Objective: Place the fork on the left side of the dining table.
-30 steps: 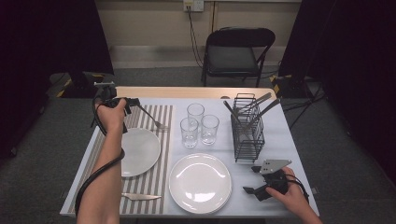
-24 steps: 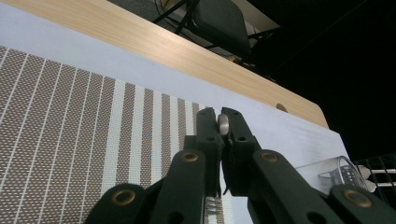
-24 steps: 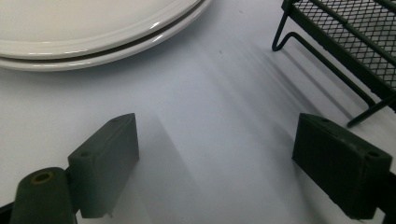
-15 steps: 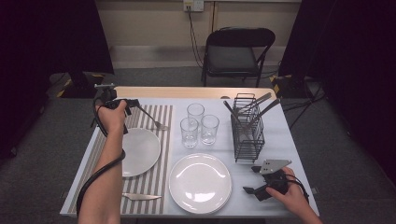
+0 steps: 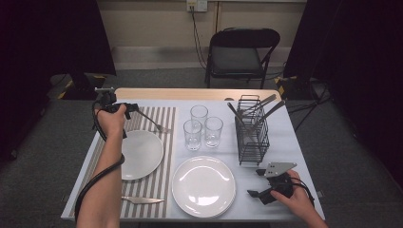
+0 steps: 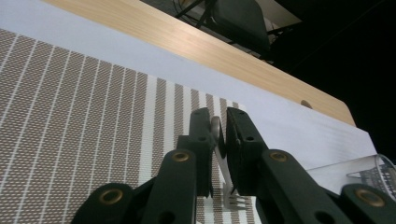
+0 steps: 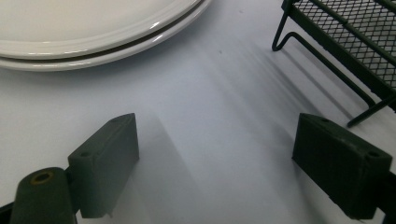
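1. The left gripper [image 6: 219, 135] has its jaws nearly together around the handle of a fork [image 6: 225, 175]. They have just been opening slightly, and whether the pads still press the handle cannot be told.
2. The fork's handle stands between the two jaws, and its tines point down and away toward the striped placemat [image 6: 79, 121].
3. In the high view the left gripper [image 5: 135, 108] is over the far part of the placemat [image 5: 164, 142], with the fork [image 5: 153, 123] slanting out from it toward the glasses [image 5: 199, 126].
4. Just nearer the person lies a small plate [image 5: 140, 154] on the placemat; a knife [image 5: 142, 200] lies at the placemat's near edge.
5. The right gripper [image 5: 258, 183] rests on the table [image 5: 285, 137] at the near right, jaws wide apart and holding nothing.
6. Its own view shows bare table between the jaws, a large plate [image 7: 93, 32] ahead on one side and the foot of a wire rack [image 7: 336, 51] on the other.
7. Open table surface lies between the large plate [image 5: 203, 186] and the wire rack [image 5: 252, 137].
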Demonstrator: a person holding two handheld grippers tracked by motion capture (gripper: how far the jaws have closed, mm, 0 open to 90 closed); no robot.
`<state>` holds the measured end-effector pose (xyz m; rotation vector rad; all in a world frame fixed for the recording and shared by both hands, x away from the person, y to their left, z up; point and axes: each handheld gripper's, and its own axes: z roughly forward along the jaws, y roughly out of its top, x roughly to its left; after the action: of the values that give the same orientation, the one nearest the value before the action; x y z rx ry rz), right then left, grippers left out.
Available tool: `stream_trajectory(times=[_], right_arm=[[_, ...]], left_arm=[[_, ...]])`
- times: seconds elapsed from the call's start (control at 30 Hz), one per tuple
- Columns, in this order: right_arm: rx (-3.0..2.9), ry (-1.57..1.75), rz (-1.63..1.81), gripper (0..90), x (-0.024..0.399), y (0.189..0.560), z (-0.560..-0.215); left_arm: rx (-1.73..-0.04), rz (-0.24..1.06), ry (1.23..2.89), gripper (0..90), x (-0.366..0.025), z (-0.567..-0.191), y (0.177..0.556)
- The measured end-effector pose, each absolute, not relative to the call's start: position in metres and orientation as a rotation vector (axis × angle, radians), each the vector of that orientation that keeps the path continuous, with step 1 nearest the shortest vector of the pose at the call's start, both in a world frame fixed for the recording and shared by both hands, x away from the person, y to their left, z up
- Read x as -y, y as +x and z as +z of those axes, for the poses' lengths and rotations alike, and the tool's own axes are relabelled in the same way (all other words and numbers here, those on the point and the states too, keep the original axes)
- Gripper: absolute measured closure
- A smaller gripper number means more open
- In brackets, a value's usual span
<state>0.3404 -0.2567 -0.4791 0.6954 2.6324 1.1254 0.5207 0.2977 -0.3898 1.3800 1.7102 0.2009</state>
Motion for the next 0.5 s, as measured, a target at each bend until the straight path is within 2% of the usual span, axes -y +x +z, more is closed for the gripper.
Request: stream_trajectory(times=[0.5], right_arm=[[-2.632,0.696,1.125,13.3,0.2567,0.3404,-0.4791]], left_arm=[[-1.746,0.2,1.377,77.7,-0.3047,-0.3942,0.5192]])
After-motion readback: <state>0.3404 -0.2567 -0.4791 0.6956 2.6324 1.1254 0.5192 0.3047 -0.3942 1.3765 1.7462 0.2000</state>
